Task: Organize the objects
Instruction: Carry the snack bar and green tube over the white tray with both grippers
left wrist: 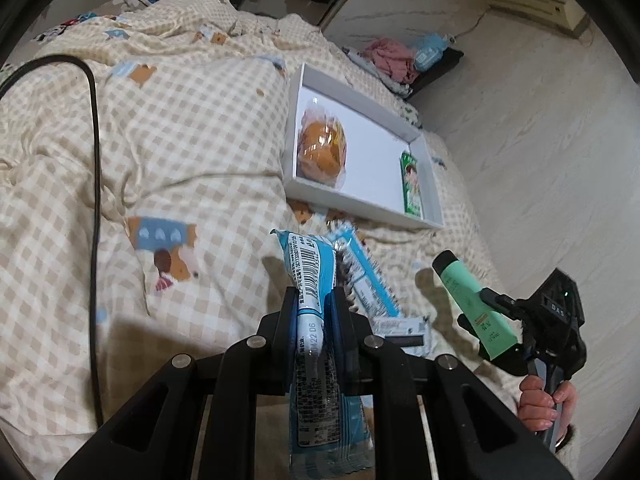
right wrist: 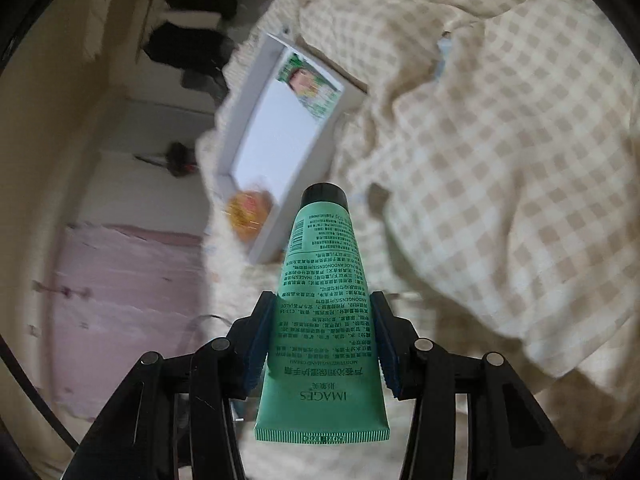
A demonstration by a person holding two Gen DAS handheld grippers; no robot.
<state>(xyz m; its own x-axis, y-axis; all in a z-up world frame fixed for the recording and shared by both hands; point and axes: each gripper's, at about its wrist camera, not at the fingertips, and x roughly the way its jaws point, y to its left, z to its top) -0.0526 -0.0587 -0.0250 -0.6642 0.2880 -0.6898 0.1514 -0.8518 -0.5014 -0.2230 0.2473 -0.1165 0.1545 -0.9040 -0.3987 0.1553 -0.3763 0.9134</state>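
A shallow white box (left wrist: 362, 148) lies on the bed, and inside it sits a wrapped orange bun (left wrist: 322, 146) at one end and a small green packet (left wrist: 412, 184) printed with a face at the other, well apart, with bare white floor between them. The bed is spread with a beige-and-white checked quilt (left wrist: 180, 120) dotted with cartoon houses and bears; a black cable (left wrist: 95, 200) trails across it. Beyond the bed there is pale wood-look flooring, a heap of pink cloth (left wrist: 390, 58) and a wall-mounted air conditioner (left wrist: 528, 4).

The left hand-held gripper (left wrist: 314, 300) is clamped on a blue-and-white snack wrapper (left wrist: 316, 280), barcode showing and "D6" legible in a printed code. A second blue-and-white packet (left wrist: 368, 280) lies on the quilt just beyond it.

The right hand-held gripper (right wrist: 322, 308) grips a mint-green hand cream tube (right wrist: 322, 300), black cap pointing toward the box. The tube reads "IMAGES" and "MOISTURIZING HAND CREAM" above dense Chinese text. From the left wrist view, the person's right hand (left wrist: 546, 404) holds that gripper's handle.
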